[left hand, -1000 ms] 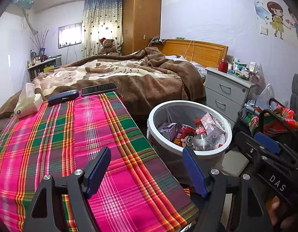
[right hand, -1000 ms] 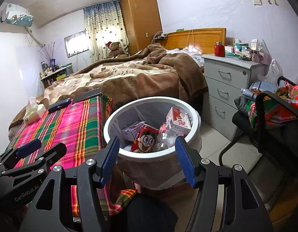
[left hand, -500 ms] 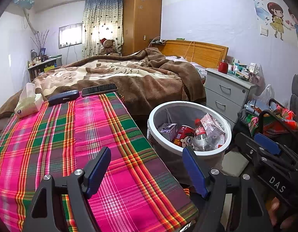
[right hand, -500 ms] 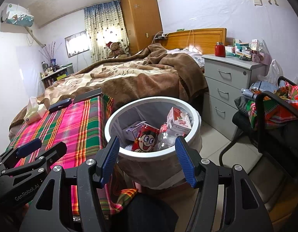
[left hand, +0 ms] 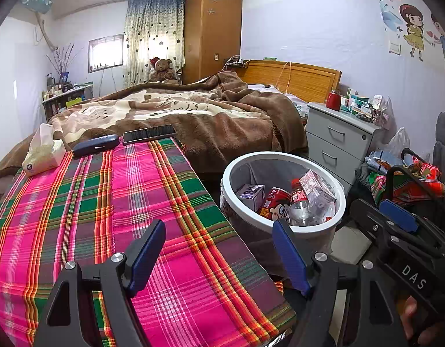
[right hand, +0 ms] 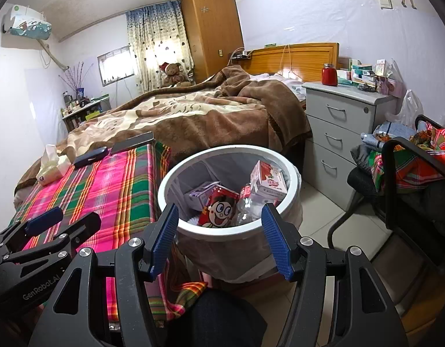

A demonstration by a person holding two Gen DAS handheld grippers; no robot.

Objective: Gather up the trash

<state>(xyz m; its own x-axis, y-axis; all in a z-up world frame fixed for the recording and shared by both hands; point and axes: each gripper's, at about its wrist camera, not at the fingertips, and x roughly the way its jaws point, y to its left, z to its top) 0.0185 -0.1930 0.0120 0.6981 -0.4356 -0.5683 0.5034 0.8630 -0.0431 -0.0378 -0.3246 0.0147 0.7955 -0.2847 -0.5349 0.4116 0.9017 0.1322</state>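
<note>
Nothing I can make out has changed over the last second: my left tool [left hand: 219, 248] hangs spread wide and empty over the plaid tabletop [left hand: 78, 202], just as before, and my right tool [right hand: 219, 231] holds the same spot, fingers parted with nothing between them, above the near rim of the white trash bin [right hand: 170, 179]. The trash sits inside that bin: a red cartoon-face can [right hand: 219, 211], a clear plastic bottle [right hand: 248, 205], a white-and-red carton [right hand: 268, 179] and a small purple box [right hand: 200, 192]. From the left wrist the bin [left hand: 283, 156] lies off at about 2 o'clock past the tabletop's edge, and only this view shows my right tool's body [left hand: 396, 222] at 3 o'clock. The right wrist looks almost straight down into the bin and catches the left tool [right hand: 57, 222] at 9 o'clock. At the tabletop's far end rest a tissue pack [left hand: 43, 153], a dark case [left hand: 95, 146] and a phone [left hand: 148, 133].
</note>
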